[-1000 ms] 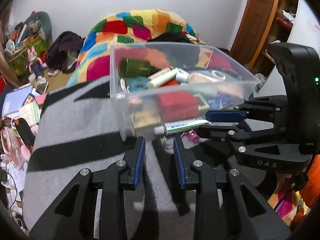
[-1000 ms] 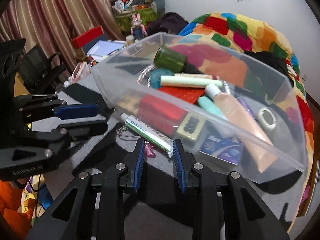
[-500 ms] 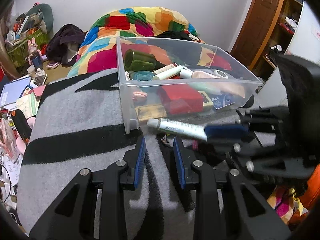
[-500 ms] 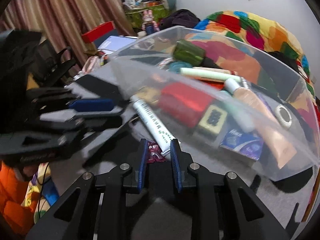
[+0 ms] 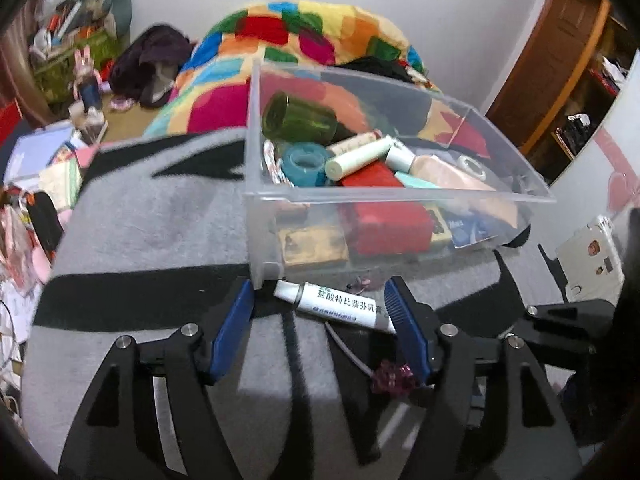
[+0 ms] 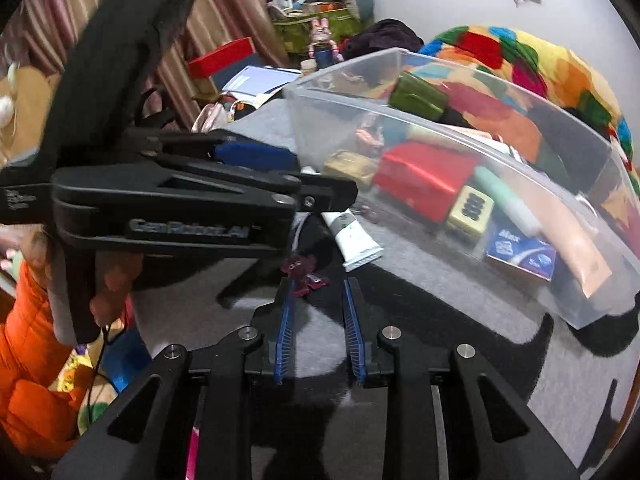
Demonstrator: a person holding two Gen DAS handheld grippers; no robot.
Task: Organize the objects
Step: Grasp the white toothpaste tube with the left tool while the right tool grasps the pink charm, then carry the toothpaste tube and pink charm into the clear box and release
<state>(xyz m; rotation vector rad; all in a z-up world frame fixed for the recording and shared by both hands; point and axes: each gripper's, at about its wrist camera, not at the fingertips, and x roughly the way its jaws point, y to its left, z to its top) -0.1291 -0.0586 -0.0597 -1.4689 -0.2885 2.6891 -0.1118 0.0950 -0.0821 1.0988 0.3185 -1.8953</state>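
Observation:
A clear plastic bin [image 5: 400, 200] [image 6: 520, 152] full of toiletries stands on the grey striped blanket. A white ointment tube [image 5: 340, 305] [image 6: 352, 236] lies on the blanket against the bin's near wall. A small magenta hair clip [image 5: 390, 376] [image 6: 304, 270] lies beside it. My left gripper [image 5: 320, 316] is open wide, its fingers on either side of the tube. My right gripper [image 6: 318, 292] is open and empty, its tips just short of the clip and the tube's crimped end. The left gripper's body [image 6: 180, 204] fills the left of the right wrist view.
The bin holds a green bottle [image 5: 300, 120], a teal tape roll [image 5: 304, 162], a red box [image 5: 384, 224] and several tubes. A patchwork quilt [image 5: 304, 48] lies behind. Clutter [image 5: 36, 184] crowds the floor at left. A white box [image 5: 592, 256] sits at right.
The left gripper has opened wide and come down around the tube. The right gripper has pulled back from the tube, which now lies on the blanket. The bin looks closer and lower.

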